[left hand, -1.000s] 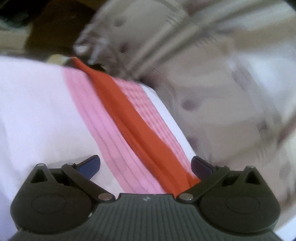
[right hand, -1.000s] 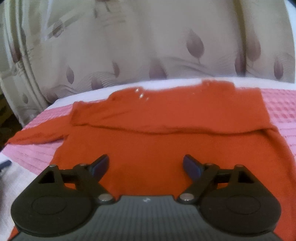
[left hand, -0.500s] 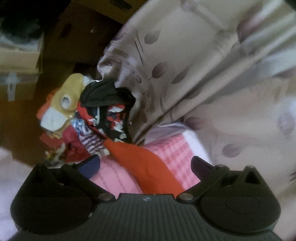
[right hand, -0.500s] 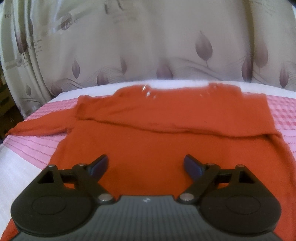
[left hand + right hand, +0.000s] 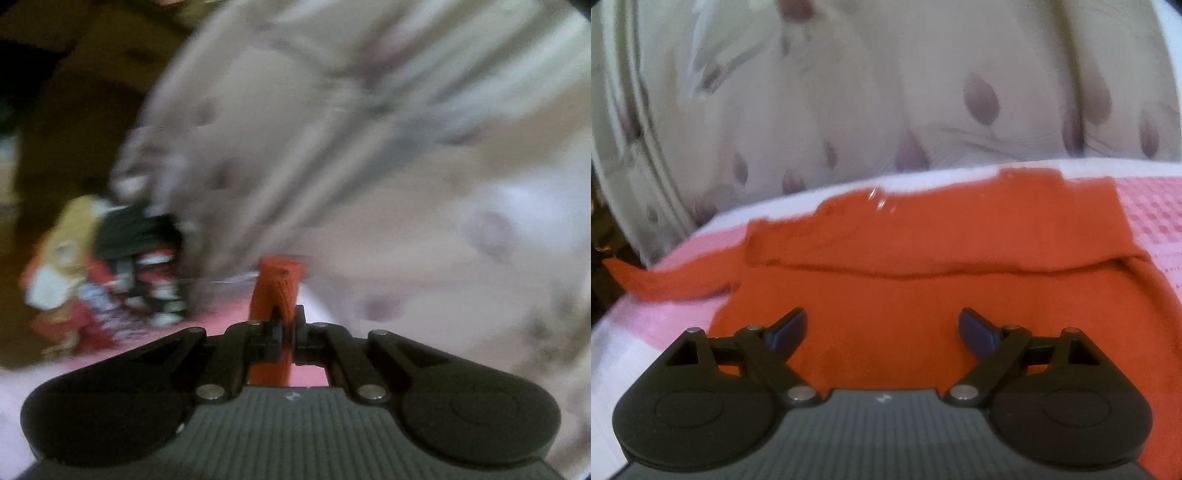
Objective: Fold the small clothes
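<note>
- My left tongs [image 5: 282, 328] are clamped on the sleeve [image 5: 279, 288] of the orange top; the cuff end sticks up past the jaws, and more cloth runs back under them.
- My right tongs [image 5: 882, 328] stand wide apart with nothing between them, low over the near half of the top [image 5: 886, 295].
- The top lies flat on the pink towel [image 5: 1152, 214], long side running left to right, its far part already folded over so a hem line crosses the middle.
- In the right view the sleeve [image 5: 665, 280] trails off the top's left edge toward the dark gap beside the curtain [image 5: 849, 110].
- As I judge it, the sleeve's long axis points away to the left and must swing right, across the body, so the left tongs carry the fold.
- The right tongs are nearer the body, well placed to pin it.
- A pile of clothes [image 5: 103, 277] sits far left, blurred.
</note>
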Action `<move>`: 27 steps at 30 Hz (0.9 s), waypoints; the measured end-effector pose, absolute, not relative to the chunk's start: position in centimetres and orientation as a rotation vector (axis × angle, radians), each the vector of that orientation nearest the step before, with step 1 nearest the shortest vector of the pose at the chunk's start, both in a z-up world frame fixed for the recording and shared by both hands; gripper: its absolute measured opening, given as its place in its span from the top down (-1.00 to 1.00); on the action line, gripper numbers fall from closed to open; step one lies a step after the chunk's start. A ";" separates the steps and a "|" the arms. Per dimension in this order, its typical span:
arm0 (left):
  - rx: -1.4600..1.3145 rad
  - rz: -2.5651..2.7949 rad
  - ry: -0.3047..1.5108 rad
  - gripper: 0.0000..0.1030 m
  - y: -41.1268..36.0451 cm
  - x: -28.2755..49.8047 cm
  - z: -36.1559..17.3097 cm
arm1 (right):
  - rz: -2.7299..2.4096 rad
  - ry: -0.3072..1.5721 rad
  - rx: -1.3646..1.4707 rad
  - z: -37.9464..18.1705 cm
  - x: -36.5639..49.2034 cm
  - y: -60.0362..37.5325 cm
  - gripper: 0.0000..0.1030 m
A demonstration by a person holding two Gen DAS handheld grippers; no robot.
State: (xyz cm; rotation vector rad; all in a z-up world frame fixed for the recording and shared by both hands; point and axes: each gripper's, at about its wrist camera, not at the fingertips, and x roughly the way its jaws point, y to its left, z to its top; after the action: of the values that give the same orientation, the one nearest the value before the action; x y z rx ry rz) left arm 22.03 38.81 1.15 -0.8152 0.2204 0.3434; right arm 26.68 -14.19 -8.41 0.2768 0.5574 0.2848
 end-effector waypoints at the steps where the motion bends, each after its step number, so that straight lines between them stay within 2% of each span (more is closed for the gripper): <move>1: -0.793 0.291 0.207 0.94 36.7 22.5 2.8 | 0.275 0.548 0.304 -8.4 26.6 -14.7 -0.74; 7: -0.659 0.005 0.180 0.94 22.7 25.6 11.1 | 0.169 0.637 0.434 -8.3 26.3 -17.5 -0.74; 13: -0.582 -0.227 0.244 0.94 8.7 29.9 13.5 | 0.159 0.646 0.529 -7.8 23.9 -20.7 -0.74; 19: -0.536 -0.320 0.374 0.94 -1.7 35.4 9.7 | 0.166 0.598 0.636 -8.8 21.7 -24.2 -0.74; 22: -0.509 -0.371 0.496 0.94 -5.8 37.3 6.3 | 0.190 0.573 0.700 -9.3 21.2 -25.1 -0.74; 27: -0.440 -0.438 0.591 0.94 -11.4 39.5 0.6 | 0.217 0.553 0.726 -9.5 21.5 -25.3 -0.74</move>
State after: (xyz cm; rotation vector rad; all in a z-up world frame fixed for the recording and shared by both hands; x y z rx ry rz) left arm 39.52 -11.43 0.58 -0.4403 0.5909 -0.4377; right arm 21.48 -25.33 -9.49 0.7262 0.5527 0.2170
